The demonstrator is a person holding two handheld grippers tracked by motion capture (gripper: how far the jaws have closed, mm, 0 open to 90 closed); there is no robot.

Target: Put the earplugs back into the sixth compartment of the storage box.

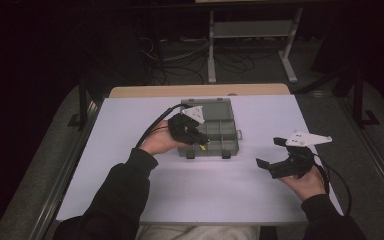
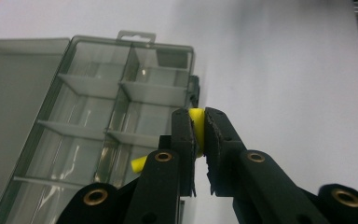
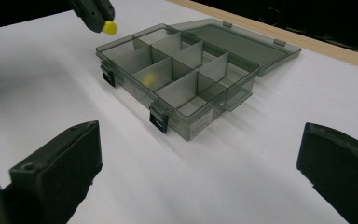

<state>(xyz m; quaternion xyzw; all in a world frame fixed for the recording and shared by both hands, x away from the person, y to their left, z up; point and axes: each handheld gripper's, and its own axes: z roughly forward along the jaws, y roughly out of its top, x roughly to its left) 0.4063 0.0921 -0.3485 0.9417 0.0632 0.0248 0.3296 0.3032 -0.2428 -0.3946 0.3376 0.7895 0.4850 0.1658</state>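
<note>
Yellow piece (image 2: 196, 122) mostly hidden between left gripper (image 2: 199, 116) fingers, shape unclear.

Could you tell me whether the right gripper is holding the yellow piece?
No, the right gripper is open with nothing between its fingers; the left gripper pinches the yellow piece.

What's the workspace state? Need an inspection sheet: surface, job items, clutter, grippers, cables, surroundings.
Surface: white tabletop, wooden strip along its far edge.
Job's things: grey translucent compartment box, lid open and flat on the table; small yellow piece clamped in the left gripper.
Clutter: nothing seen.
Grippers: left gripper shut on the yellow piece, above the box's near edge; right gripper open, holding nothing, right of the box.
Cables: one black cable trailing from each gripper; loose cables on the floor beyond.
Surroundings: dark room, white stand behind the table.
</note>
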